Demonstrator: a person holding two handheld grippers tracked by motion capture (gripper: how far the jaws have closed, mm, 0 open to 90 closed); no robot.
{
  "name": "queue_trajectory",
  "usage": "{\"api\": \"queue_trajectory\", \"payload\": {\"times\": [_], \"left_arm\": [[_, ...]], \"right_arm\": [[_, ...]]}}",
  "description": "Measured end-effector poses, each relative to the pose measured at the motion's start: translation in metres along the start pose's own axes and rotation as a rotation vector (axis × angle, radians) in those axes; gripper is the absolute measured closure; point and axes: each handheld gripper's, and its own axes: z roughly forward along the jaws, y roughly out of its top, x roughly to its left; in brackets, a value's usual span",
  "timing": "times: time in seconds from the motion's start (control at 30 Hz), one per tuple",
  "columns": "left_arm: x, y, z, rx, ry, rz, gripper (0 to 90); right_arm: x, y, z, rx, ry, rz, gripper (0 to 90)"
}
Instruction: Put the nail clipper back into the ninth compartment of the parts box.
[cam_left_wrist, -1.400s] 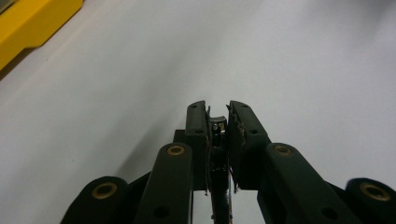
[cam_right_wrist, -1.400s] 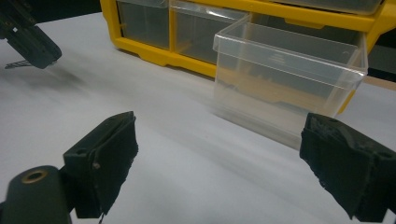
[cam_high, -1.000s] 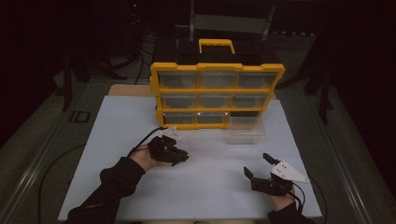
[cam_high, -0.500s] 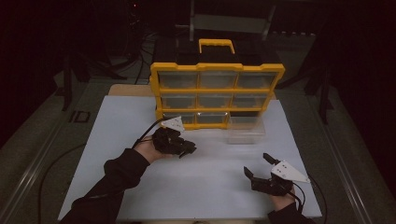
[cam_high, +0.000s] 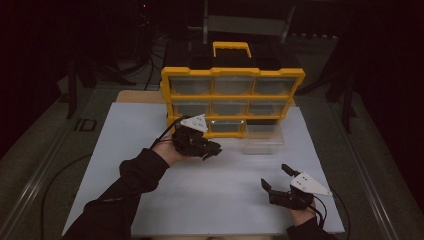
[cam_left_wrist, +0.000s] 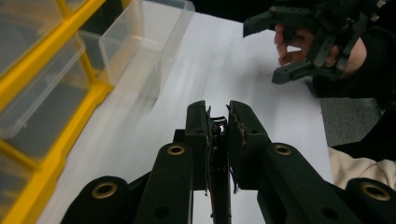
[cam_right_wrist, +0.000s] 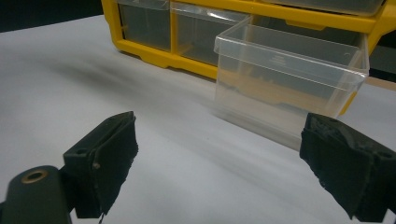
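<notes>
A yellow organiser (cam_high: 232, 75) with clear drawers stands at the back of the white table. One clear drawer (cam_high: 263, 137) sits pulled out in front of its lower right slot. My left gripper (cam_high: 212, 148) hovers just left of that drawer, in front of the bottom row. In the left gripper view its jaws (cam_left_wrist: 218, 112) are shut on a small thin dark part (cam_left_wrist: 218, 133) with a shiny edge. My right gripper (cam_high: 277, 177) rests near the front right of the table, jaws open and empty. In the right gripper view it (cam_right_wrist: 219, 154) faces the clear drawer (cam_right_wrist: 285, 79).
The white sheet (cam_high: 125, 145) covers the table, with bare room at the left and centre. A black case with a yellow handle (cam_high: 231, 47) sits behind the organiser. Cables trail from both grippers. Dark floor surrounds the table.
My left gripper has risen and moved away from the front, toward the organiser's bottom row, still shut on the small part. The right gripper has stayed put.
</notes>
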Motion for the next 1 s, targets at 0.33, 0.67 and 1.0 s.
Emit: {"api": "queue_trajectory", "payload": {"times": [0.33,0.67,1.0], "left_arm": [[-0.002,0.029,0.001,-0.051,-0.013,0.022,79.8],[-0.003,0.052,0.001,-0.092,-0.003,0.059,79.8],[0.002,0.073,0.003,-0.127,0.005,0.058,79.8]], "right_arm": [[0.0,0.0,-0.001,-0.004,0.001,-0.002,11.0],[0.0,0.0,-0.001,-0.007,0.004,-0.006,11.0],[0.0,0.0,-0.001,-0.005,0.003,-0.009,11.0]]}}
